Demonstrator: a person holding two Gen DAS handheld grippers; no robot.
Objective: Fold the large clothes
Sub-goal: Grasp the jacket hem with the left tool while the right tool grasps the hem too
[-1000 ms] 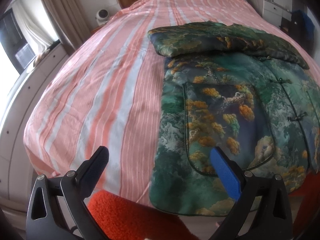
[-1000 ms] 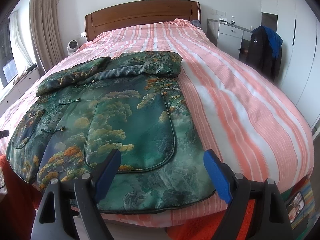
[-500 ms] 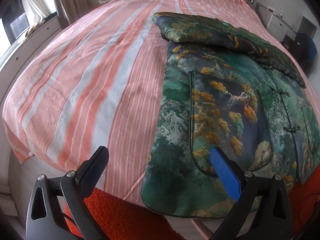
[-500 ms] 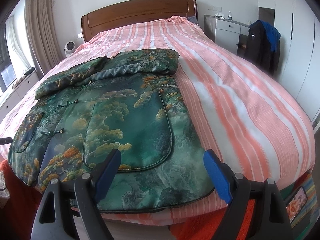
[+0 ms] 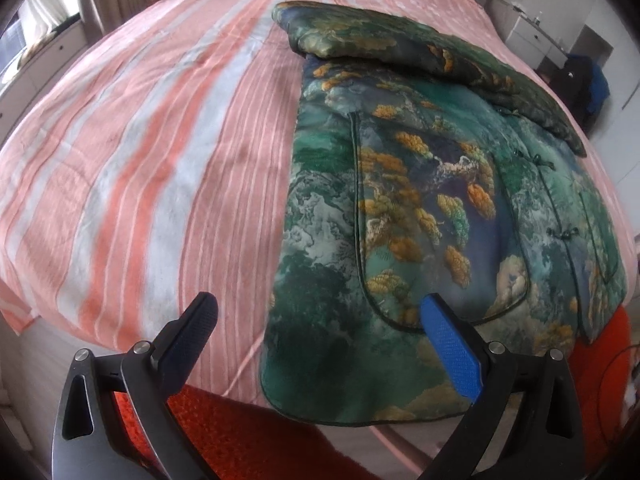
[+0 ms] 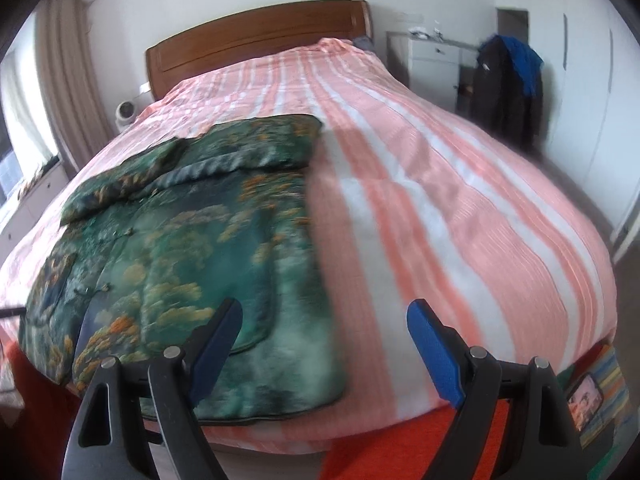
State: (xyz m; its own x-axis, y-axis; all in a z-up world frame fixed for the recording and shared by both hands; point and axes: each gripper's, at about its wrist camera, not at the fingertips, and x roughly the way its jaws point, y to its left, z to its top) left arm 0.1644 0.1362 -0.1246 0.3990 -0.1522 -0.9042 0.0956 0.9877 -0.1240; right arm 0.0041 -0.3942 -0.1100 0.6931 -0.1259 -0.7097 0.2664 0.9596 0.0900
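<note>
Two hand-held grippers hang over the foot of the bed, both with jaws spread wide and nothing between them. The left gripper (image 5: 316,336) has black angular arms with round metal pins; one finger carries a dark ribbed pad, the other a bright blue pad (image 5: 452,356) with a fine dotted grain. It points steeply down at the near left corner of the jacket (image 5: 400,208). The right gripper (image 6: 324,340) is built the same, and sits above the jacket's near right corner; neither touches the cloth.

The jacket is a glossy, satin-like garment printed with green hills and orange-yellow trees, edged in dark piping, with rounded patch pockets and small knotted fastenings down the front. It lies flat, front up, its hem at the foot edge, its sleeves folded across the top into a padded band.

Under it is a bedspread (image 5: 168,152) of finely ribbed cloth in salmon and pale grey stripes, slightly creased. Beyond stand a curved wooden headboard (image 6: 256,44) and a white cabinet (image 6: 432,56). An orange, nubbly rug (image 5: 240,436) covers the floor below.
</note>
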